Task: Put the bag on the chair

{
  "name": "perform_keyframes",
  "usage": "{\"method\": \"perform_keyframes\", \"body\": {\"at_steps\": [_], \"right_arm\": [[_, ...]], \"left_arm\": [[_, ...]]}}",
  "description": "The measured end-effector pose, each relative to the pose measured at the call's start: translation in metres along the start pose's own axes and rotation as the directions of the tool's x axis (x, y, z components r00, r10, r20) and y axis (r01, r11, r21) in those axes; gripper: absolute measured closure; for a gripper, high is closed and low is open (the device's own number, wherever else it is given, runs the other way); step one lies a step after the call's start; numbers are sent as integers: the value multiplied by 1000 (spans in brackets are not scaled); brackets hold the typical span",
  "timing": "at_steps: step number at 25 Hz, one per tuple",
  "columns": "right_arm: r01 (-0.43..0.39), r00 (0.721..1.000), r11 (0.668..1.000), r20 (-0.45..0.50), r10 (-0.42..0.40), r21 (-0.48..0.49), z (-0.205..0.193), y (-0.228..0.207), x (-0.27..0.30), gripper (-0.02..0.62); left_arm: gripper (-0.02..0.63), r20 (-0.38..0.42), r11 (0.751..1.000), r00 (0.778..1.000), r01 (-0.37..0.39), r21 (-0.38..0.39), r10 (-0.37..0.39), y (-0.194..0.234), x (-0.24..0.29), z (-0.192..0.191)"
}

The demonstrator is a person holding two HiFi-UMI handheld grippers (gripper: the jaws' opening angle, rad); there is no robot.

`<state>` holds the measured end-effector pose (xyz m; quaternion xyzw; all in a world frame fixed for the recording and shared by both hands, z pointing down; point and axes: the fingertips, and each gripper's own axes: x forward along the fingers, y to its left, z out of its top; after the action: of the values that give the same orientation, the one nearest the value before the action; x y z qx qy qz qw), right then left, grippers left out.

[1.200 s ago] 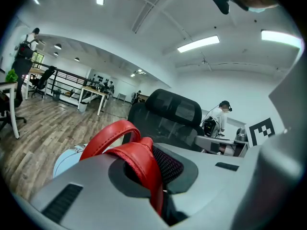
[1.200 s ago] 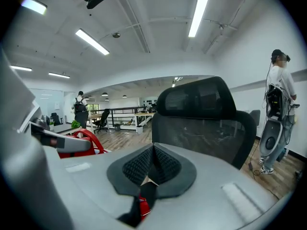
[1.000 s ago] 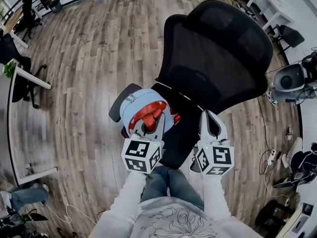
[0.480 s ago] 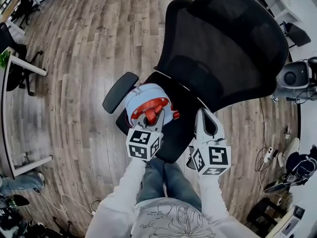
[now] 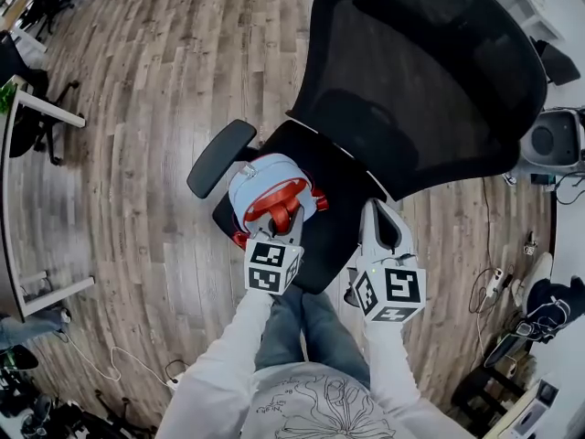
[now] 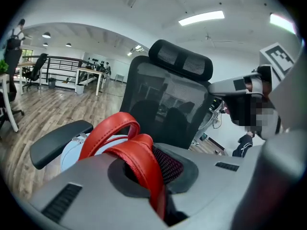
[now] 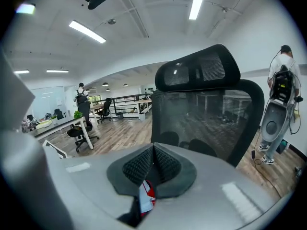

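You have brought the round light-blue bag with red leather handles (image 5: 259,177) down and inward since a second ago. Then it hung over the chair's left armrest; now it lies over the front left of the seat (image 5: 335,216) of the black mesh office chair (image 5: 430,71), just inside that padded black armrest (image 5: 219,157).

Your left gripper (image 5: 284,216) has its fingers clamped on one red handle (image 6: 144,166), with the strap running up between the pads and the second handle arching free beside it. Holding by the strap lets the bag hang upright beneath your hand, so its flat base should meet the seat first.

Your right gripper (image 5: 385,210) hovers over the seat's front right, apart from the bag. Its fingers are pressed together at the tips on nothing of the bag. A small red and white scrap shows low behind the pads, and I cannot tell what it is.

Whether the bag's weight already rests on the seat I cannot tell, so I judge the release is yet to come.
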<state>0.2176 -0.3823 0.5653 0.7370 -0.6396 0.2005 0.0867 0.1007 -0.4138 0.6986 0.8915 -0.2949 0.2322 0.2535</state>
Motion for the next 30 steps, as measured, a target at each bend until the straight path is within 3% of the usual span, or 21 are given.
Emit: {"method": "perform_keyframes", "body": {"at_steps": [7,11,14,20,25,30], "right_arm": [[-18,1000,1000,2,18,-2,0,4,-5,585],[-19,1000,1000,13,19,2,3,2,-10,586],[-25,999,1000,26,25,3,9,2,-13,586],[-54,997,999,62,54,2,26,8,-23,584],[-85,991,996,103,85,-6,44,22,-34,586],[-110,982,994,151,111,-13,70,34,-44,585]], "left_arm": [[556,-21,999,999,-35,27,35,-6,-1,-22],[420,-22,998,998,-58,-28,57,-2,-7,-24],[360,-31,992,993,-112,-52,110,6,-14,-25],[347,-38,982,986,-166,-84,164,8,-39,-21],[347,49,977,977,-206,-60,209,2,-72,8],[347,214,976,952,-214,-51,219,-12,-112,72]]}}
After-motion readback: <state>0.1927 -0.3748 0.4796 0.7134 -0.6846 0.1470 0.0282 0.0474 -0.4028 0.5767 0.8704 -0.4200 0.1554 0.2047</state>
